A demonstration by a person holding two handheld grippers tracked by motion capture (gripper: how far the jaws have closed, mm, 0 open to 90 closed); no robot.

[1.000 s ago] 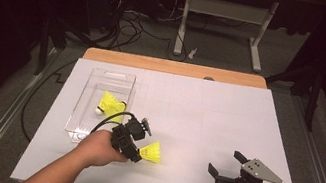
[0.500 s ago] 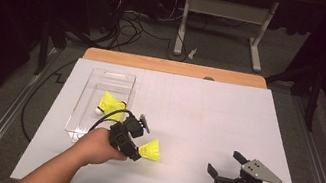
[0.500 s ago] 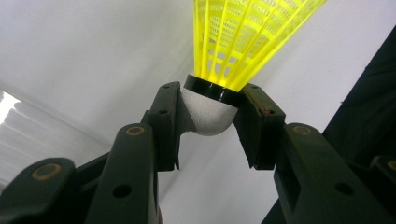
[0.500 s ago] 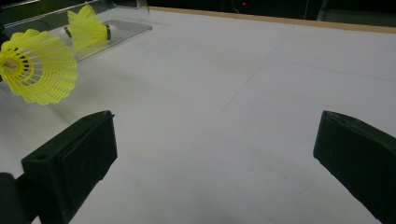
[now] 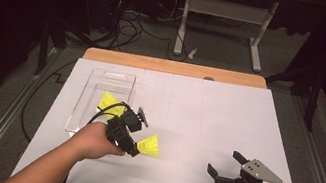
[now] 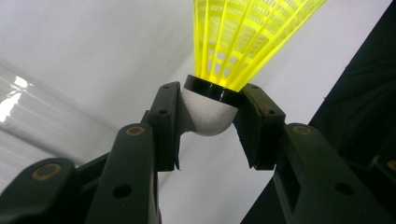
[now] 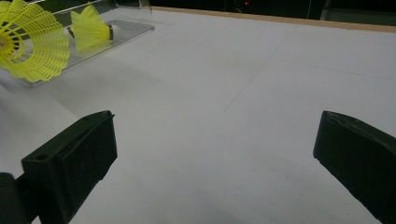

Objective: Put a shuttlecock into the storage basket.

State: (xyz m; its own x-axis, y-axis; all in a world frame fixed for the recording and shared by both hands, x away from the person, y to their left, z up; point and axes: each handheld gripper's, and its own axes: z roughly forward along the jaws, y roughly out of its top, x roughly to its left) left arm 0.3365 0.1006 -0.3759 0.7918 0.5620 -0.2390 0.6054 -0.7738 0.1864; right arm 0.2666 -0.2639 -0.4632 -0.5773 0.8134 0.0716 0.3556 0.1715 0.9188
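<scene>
Shuttlecock (image 6: 219, 100) is clamped by its white cork head in your left gripper (image 6: 211, 119), just above the table beside the clear tray (image 5: 78, 107). It's featherlight; keep off the fragile yellow skirt. Your right gripper (image 7: 215, 154) rests spread apart, holding nothing.

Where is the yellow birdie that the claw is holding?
In the high view, the yellow plastic shuttlecock sits at the table's front left, pinched by the left claw, just right of the clear plastic tray.
</scene>
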